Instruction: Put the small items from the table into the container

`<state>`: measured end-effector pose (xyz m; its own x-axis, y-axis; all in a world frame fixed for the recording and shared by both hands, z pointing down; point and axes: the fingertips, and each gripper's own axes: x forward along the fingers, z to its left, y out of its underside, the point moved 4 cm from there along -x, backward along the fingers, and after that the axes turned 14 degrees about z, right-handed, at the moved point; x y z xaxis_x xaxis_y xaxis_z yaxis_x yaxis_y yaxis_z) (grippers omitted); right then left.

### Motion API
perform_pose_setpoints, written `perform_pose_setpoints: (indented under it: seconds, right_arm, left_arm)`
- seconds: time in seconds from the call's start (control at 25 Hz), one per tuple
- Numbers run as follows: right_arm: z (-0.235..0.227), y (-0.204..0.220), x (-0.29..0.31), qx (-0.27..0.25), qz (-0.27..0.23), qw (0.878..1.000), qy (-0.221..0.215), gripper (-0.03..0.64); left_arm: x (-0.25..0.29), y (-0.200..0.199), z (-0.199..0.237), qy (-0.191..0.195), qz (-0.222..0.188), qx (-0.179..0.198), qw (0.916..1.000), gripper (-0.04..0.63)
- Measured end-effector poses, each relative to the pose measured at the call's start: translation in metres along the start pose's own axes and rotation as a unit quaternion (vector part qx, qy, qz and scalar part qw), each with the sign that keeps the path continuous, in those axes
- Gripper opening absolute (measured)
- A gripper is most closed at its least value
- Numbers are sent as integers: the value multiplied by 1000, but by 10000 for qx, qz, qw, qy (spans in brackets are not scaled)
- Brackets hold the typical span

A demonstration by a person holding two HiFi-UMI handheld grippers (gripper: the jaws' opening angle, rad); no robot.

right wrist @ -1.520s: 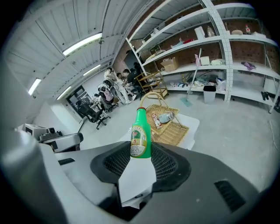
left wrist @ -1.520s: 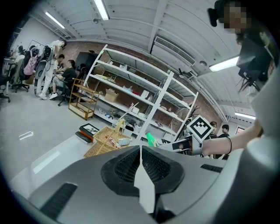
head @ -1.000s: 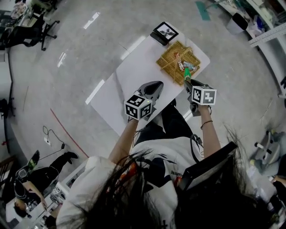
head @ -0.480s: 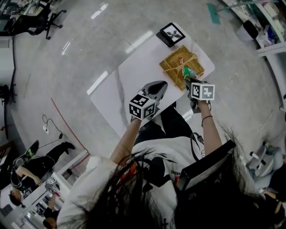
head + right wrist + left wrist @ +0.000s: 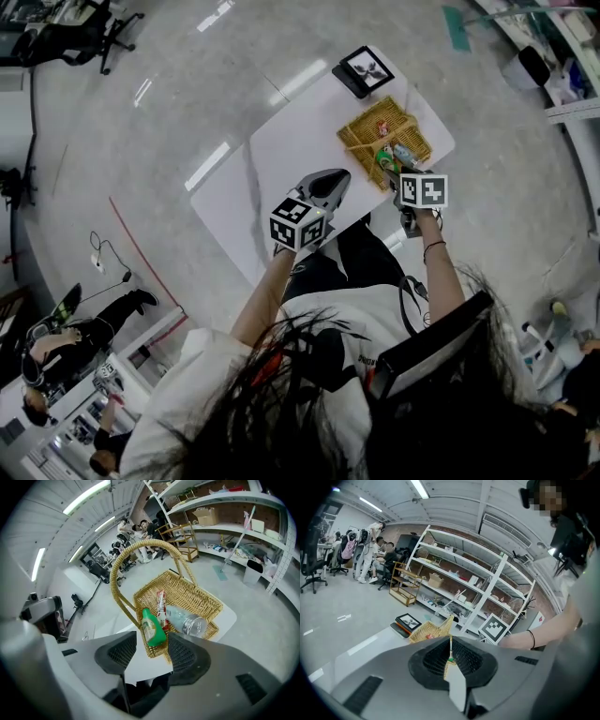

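Over basket, right hand-held gripper opening, green bottle loose between jaws, left hand-held gripper closed

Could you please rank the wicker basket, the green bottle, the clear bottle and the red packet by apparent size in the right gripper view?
1. wicker basket
2. clear bottle and green bottle: too alike to rank
3. red packet, the slimmest
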<state>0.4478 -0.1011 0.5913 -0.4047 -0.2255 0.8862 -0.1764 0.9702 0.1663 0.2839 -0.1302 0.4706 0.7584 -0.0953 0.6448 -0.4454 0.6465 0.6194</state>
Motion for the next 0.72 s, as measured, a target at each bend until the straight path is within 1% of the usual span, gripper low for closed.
perform_pose_setpoints:
  seconds: [0.28,0.48,0.72]
  right_arm:
    - [6,2,-14,52,-205,9997,-86,207]
    - [14,8,-28,220,-512,9984,-119,207]
    - [35,22,-47,393,-867,9950,-303,207]
  left_arm:
    - [-2,1,0,-18,-41,-8,10000,8]
    - [-9,6,1,2,-68,19,10000,8]
    - [-27,16,-1,8,-135,67,9999,8]
